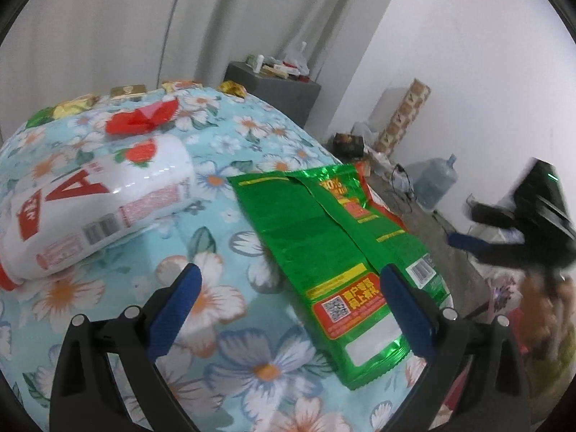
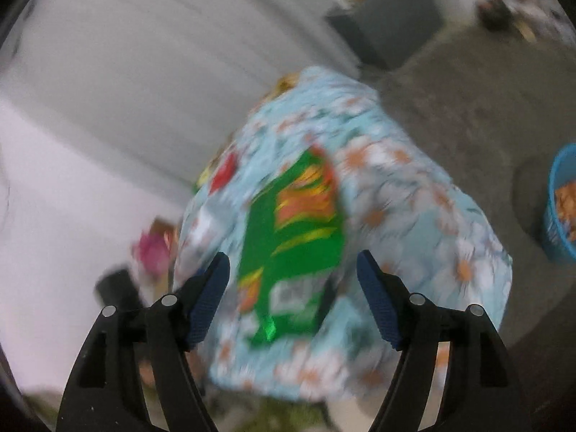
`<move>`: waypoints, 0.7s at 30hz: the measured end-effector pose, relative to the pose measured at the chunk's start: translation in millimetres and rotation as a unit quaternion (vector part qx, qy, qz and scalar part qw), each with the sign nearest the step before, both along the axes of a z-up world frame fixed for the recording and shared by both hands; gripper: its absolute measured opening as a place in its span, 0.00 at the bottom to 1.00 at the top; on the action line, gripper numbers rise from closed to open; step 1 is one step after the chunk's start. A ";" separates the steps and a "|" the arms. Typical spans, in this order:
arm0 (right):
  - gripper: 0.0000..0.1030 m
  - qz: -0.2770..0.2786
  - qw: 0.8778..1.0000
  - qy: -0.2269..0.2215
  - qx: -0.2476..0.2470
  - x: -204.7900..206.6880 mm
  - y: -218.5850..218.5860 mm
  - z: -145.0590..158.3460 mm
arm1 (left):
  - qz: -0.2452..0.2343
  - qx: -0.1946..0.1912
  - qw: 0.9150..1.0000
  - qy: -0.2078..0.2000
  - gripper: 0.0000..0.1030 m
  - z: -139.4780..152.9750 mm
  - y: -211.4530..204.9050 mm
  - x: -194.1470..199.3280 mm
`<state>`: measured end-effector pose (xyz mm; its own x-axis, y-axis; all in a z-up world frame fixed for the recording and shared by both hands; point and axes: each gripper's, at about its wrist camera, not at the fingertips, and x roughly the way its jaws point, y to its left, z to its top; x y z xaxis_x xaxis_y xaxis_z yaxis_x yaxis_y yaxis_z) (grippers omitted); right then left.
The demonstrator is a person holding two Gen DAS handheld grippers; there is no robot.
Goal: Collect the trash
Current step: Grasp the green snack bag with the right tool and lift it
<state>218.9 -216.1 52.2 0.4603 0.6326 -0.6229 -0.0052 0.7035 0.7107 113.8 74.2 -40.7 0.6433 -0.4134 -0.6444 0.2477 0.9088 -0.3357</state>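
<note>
One green bag (image 1: 334, 252), one white bottle (image 1: 97, 201), one red wrapper (image 1: 142, 118), one water jug (image 1: 435, 180), one blue bin (image 2: 561, 208).

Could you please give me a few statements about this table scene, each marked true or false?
1. The green bag lies flat on the floral cloth. True.
2. The left gripper is shut on the green bag. False: its jaws stand open, clamping nothing.
3. The white bottle stands upright. False: it lies on its side.
4. A blue bin stands on the floor. True.
5. The right gripper is open and empty. True.
</note>
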 end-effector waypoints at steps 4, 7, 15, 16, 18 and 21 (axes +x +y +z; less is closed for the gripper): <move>0.58 -0.017 0.999 0.049 0.009 39.0 -6.2 -38.3 | -0.017 0.027 0.999 0.004 0.94 -4.5 -17.5 7.5; 0.57 0.001 0.996 0.078 0.040 55.8 -1.0 -61.4 | -0.025 0.052 0.998 0.017 0.94 -14.1 -30.0 16.0; 0.53 0.065 0.991 0.094 0.071 52.4 21.5 -57.1 | -0.030 0.107 0.993 0.034 0.94 -36.1 -46.8 24.5; 0.51 0.069 0.991 0.098 0.065 54.6 25.1 -60.4 | -0.030 0.112 0.993 0.033 0.94 -37.4 -48.3 24.5; 0.45 0.071 0.990 0.103 0.072 60.0 30.6 -67.6 | -0.030 0.123 0.991 0.031 0.94 -38.3 -50.9 23.9; 0.28 0.076 0.990 0.097 0.068 63.5 39.1 -68.7 | -0.031 0.126 0.991 0.030 0.94 -38.5 -51.1 23.9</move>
<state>282.4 -177.0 -16.5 0.2346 0.7695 -0.5940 0.0424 0.6024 0.7971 137.7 23.1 -79.2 0.5785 -0.2720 -0.7690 0.2930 0.9491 -0.1153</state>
